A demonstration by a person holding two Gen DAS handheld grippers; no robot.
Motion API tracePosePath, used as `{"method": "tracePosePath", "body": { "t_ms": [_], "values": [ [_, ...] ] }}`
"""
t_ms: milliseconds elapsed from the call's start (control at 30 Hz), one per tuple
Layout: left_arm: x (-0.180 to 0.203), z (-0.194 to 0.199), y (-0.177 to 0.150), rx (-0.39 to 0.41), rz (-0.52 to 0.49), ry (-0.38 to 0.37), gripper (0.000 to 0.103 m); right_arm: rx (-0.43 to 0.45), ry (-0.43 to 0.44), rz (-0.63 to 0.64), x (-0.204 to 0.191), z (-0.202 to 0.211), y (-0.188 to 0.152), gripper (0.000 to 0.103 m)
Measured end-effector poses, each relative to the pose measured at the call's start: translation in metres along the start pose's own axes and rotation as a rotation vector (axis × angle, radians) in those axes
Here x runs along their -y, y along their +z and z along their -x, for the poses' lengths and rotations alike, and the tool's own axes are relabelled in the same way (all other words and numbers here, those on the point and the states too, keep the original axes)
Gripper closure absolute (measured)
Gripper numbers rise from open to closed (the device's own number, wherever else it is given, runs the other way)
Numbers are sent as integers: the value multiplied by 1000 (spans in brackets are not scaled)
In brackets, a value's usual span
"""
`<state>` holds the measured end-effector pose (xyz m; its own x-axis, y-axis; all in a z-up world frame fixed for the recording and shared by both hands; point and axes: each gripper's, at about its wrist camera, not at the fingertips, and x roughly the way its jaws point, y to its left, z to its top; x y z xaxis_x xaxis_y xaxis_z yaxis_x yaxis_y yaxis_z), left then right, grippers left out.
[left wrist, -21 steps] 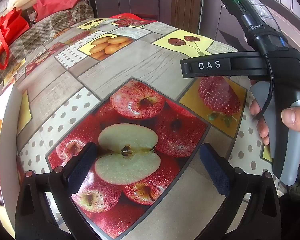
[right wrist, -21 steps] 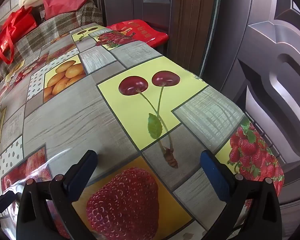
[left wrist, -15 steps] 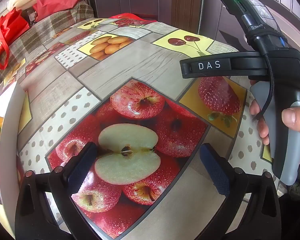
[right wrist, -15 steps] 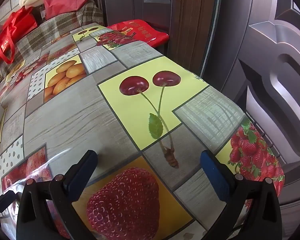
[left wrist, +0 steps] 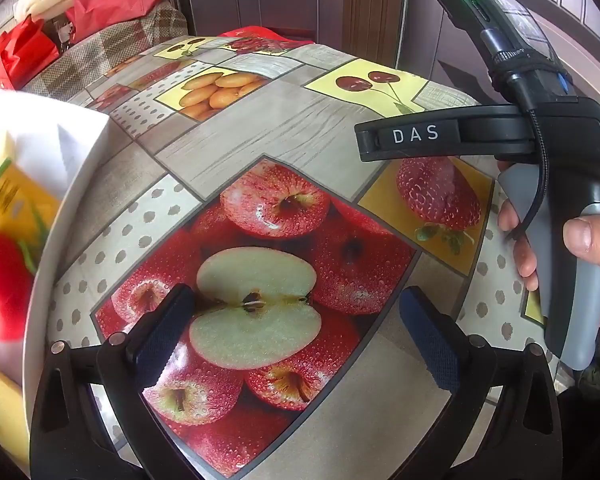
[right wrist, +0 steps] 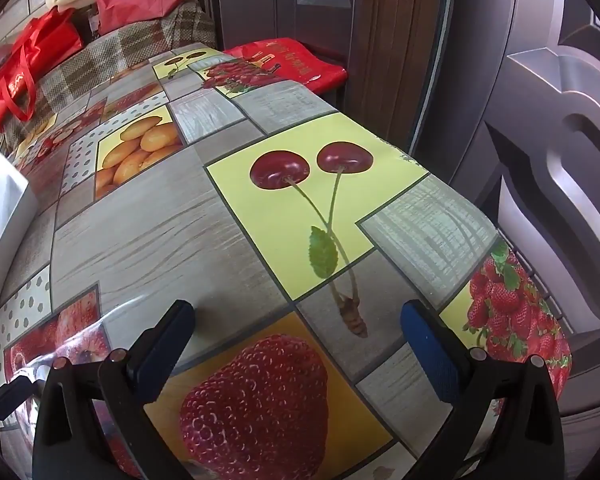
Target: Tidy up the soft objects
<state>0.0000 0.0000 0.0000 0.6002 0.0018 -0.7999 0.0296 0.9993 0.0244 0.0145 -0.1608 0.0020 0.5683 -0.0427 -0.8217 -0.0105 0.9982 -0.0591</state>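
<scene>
A white box [left wrist: 76, 152] stands at the left edge of the left wrist view, with a red soft object [left wrist: 0, 284] and yellow soft objects [left wrist: 18, 200] inside it. The box wall also shows at the left edge of the right wrist view [right wrist: 12, 216]. My left gripper [left wrist: 292, 332] is open and empty above the apple picture on the tablecloth, to the right of the box. My right gripper [right wrist: 296, 340] is open and empty above the strawberry picture. Its handle [left wrist: 540, 152], held by a hand, shows at the right in the left wrist view.
The table [right wrist: 148, 232] wears a fruit-print cloth. Its right edge [right wrist: 532, 292] drops off beside a brown door. A checked sofa [right wrist: 132, 48] with red bags [right wrist: 28, 64] lies beyond the far end, and a red bag [right wrist: 292, 60] sits past the far table edge.
The white box with the red and yellow soft objects has come much further into the left wrist view from the left. The right gripper has barely moved.
</scene>
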Motion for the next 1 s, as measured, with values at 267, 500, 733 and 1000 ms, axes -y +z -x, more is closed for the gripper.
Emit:
{"method": "tracePosePath", "body": {
  "t_ms": [267, 500, 733, 1000],
  "values": [
    [0, 0, 0, 0, 0, 0, 1, -1, 1, 2, 0, 0, 0, 0],
    [0, 0, 0, 0, 0, 0, 1, -1, 2, 4, 0, 0, 0, 0],
    [0, 0, 0, 0, -2, 0, 1, -1, 4, 4, 0, 0, 1, 0],
    [1, -2, 3, -1, -3, 1, 1, -1, 4, 4, 0, 0, 0, 0]
  ]
}}
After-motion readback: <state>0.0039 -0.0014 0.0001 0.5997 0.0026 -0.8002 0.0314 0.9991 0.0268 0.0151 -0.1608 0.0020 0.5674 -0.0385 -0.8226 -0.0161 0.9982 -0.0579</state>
